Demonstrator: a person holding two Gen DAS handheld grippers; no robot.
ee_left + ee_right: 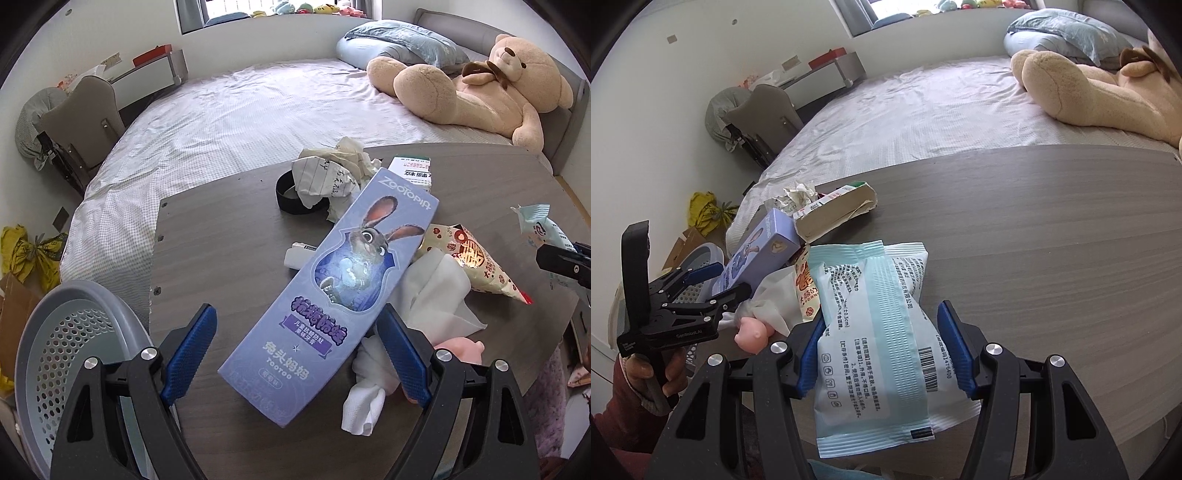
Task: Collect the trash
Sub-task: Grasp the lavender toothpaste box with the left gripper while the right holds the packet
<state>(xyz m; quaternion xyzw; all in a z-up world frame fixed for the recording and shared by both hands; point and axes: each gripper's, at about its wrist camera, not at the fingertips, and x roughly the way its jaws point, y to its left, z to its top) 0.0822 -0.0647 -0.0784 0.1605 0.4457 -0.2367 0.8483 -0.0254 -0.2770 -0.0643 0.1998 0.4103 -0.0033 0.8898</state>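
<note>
A long purple toothpaste box [332, 291] with a rabbit picture lies on the grey wooden table [229, 236]. My left gripper [295, 350] is open, its blue pads on either side of the box's near end. My right gripper [882, 347] is open around a white and teal wipes packet [871, 339]; the left pad [809, 354] touches it, the right pad stands apart. More trash lies around: crumpled lined paper [332, 170], a snack wrapper [476, 262], white tissues [432, 295], a torn carton [834, 210].
A grey perforated bin [70, 339] stands at the table's left front corner. A black band [291, 192], a small white tube [295, 254] and a pink toy [753, 332] also lie on the table. Behind is a bed with a big teddy bear [480, 88].
</note>
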